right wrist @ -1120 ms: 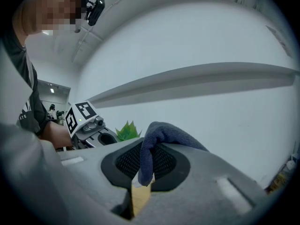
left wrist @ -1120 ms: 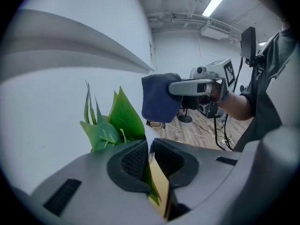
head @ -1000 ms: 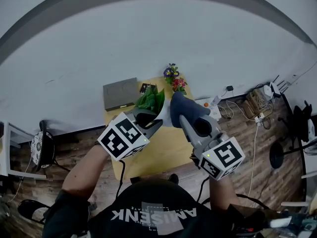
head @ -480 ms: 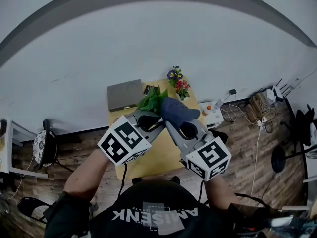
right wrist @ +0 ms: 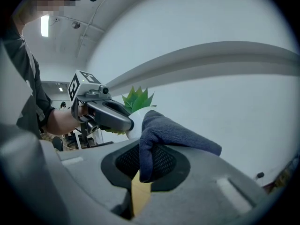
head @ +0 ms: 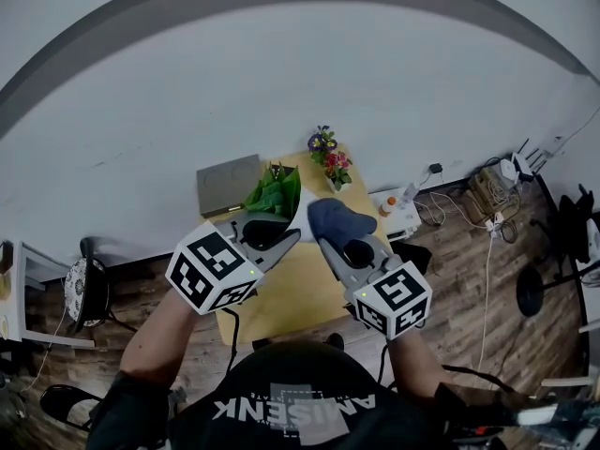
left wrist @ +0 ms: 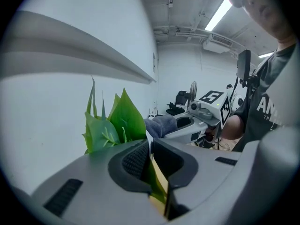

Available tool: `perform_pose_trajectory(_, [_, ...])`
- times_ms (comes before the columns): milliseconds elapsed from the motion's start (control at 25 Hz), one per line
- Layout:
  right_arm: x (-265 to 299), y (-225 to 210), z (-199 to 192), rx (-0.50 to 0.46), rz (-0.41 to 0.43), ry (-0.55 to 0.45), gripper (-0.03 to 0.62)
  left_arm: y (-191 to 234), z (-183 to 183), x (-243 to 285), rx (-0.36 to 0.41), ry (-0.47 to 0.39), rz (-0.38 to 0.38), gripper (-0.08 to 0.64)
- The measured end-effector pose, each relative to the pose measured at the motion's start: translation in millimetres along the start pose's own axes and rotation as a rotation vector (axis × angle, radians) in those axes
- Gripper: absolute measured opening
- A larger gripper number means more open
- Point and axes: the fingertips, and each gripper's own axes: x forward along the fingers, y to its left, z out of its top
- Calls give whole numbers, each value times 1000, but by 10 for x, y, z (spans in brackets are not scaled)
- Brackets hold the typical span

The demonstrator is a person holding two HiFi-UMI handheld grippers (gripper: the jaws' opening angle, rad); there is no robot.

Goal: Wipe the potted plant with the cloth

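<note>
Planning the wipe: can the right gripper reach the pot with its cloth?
Probably yes: the cloth pinched in the right gripper hangs right beside the white pot, with nothing between them.

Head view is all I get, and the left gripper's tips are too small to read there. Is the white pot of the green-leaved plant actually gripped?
Observer: Yes. The left gripper view shows the left gripper with the thin rim of the white pot between its pads; the jaws have just been closing on it.
Operator: Is the cloth secure?
Observer: The right gripper view shows the right gripper clamped on a fold of the dark blue cloth, the rest draped over one jaw.
</note>
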Motion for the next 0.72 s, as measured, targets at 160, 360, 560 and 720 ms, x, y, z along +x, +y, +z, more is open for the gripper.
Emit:
perform_pose_trajectory(160, [-34, -90, -162, 31, -28, 23, 28, -16, -11, 5, 10, -6, -18, 26])
perform_pose_trajectory(360, [-133, -242, -272, 59, -68, 48, 28, -24, -27, -2, 32, -20, -52, 25])
perform_pose_trajectory(560, [-236, -272, 73, 52, -54, -15, 28, -53, -56, 27, 57, -20, -101, 26])
perform_pose_trajectory(720, [-250, -85, 519, -7, 20, -98, 28, -168, -59, 67, 87, -8, -114, 26])
